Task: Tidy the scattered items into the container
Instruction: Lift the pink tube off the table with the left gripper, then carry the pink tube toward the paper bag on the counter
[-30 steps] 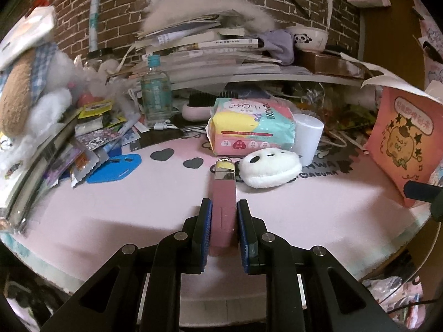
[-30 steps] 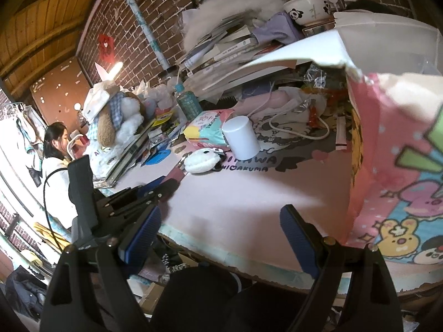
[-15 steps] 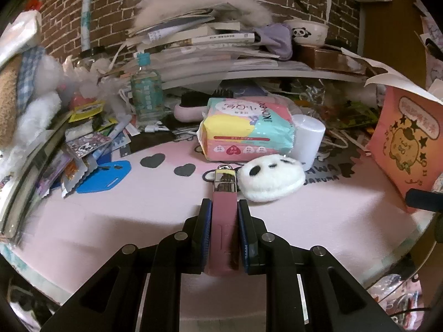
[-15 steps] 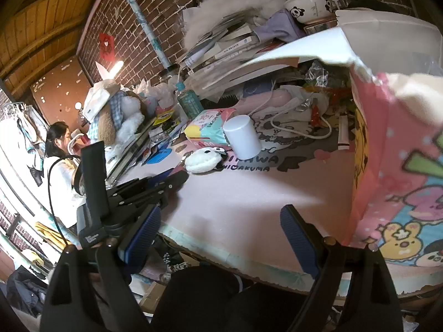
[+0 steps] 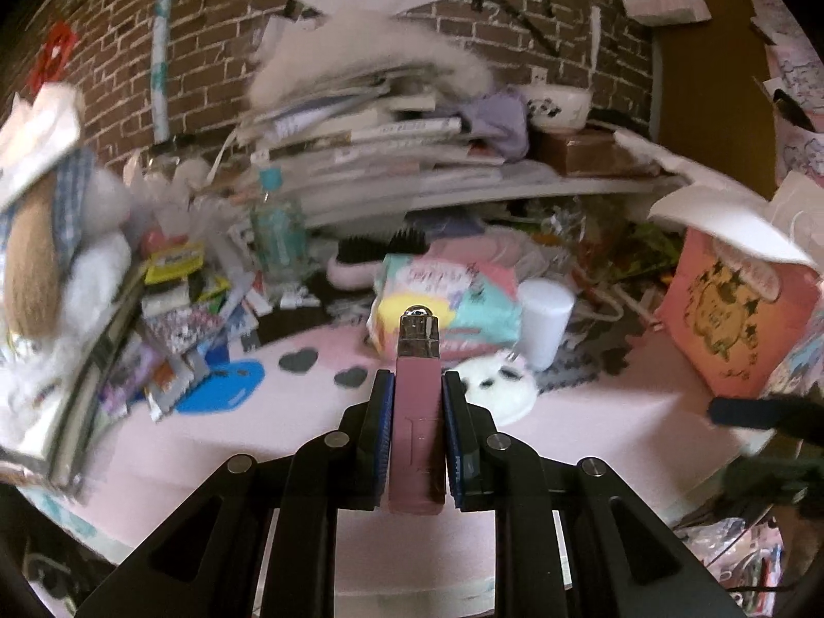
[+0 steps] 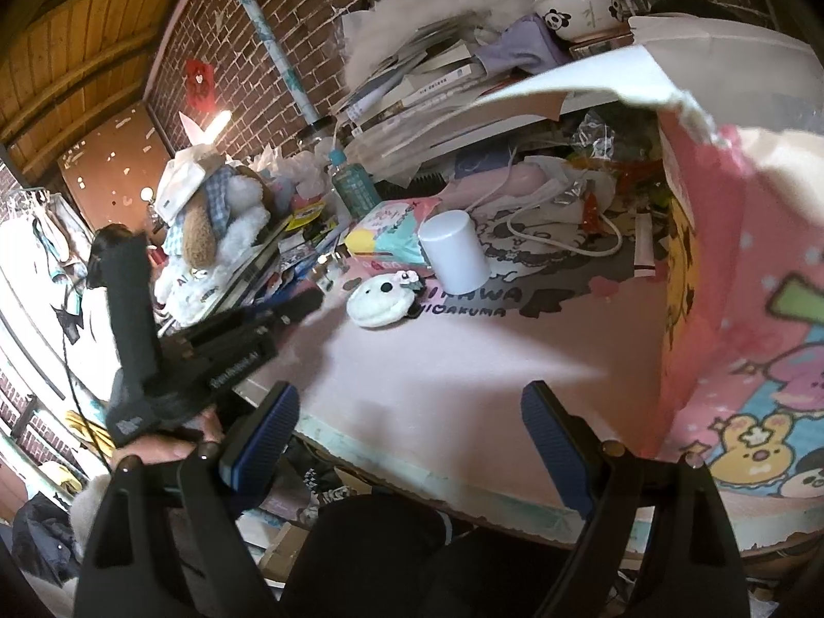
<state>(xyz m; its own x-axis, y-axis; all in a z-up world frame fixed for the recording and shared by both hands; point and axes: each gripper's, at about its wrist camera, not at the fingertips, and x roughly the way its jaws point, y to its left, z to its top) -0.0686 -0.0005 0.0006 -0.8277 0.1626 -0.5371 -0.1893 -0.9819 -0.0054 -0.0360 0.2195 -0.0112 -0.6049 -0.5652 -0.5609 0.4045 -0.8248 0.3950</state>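
Surface (image 6: pixel 463 360): a pink mat covers it; the middle and the near edge are bare, and the back edge is crowded with books, packets and plush toys.
Container (image 6: pixel 747 309): a pink cartoon paper bag stands at the right edge of the surface with its mouth up, I think so that things can be dropped in from above.
Right tool (image 6: pixel 407 443): its pads stand wide apart and hold nothing; it waits at the near edge, just beside the bag, probably ready to steady it.
Left tool (image 5: pixel 416 438): clamped together on the pink tube, above the near edge.
Panda pouch (image 6: pixel 381 298): lies in the middle of the surface, just beside the white cylinder (image 6: pixel 453 252); not yet tidied.
Pink tube (image 5: pixel 417 412): held lengthwise between the pads, its metal cap pointing to the back edge; the grip on its flat sides should stop it from slipping.
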